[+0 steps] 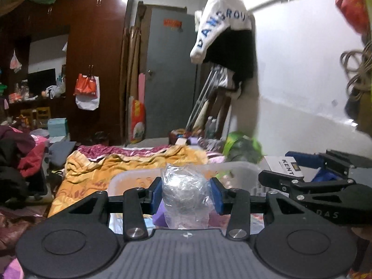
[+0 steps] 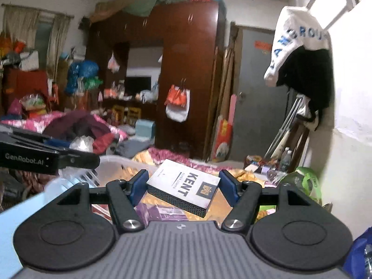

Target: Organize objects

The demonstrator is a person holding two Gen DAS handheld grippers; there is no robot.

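Observation:
A crumpled clear plastic bag [image 1: 186, 186] sits between the blue pads of my left gripper [image 1: 186, 196], which is shut on it and holds it above a white plastic basket [image 1: 130, 179]. My right gripper [image 2: 184, 189] is shut on a white Kent cigarette box [image 2: 186, 182], which is tilted and held in the air over the bed. In the left wrist view the right gripper [image 1: 300, 174] shows at the right edge with the box [image 1: 287, 166]. The right wrist view has the left gripper [image 2: 69, 159] at its left edge with the bag [image 2: 81, 143].
An orange blanket [image 1: 93, 169] covers the bed beyond the basket [image 2: 111, 162]. A green bag [image 2: 304, 181] lies by the white wall on the right. Purple packets [image 2: 160, 211] lie below the box. Piled clothes [image 1: 21, 153] are at the left, with a dark wardrobe [image 1: 97, 58] behind.

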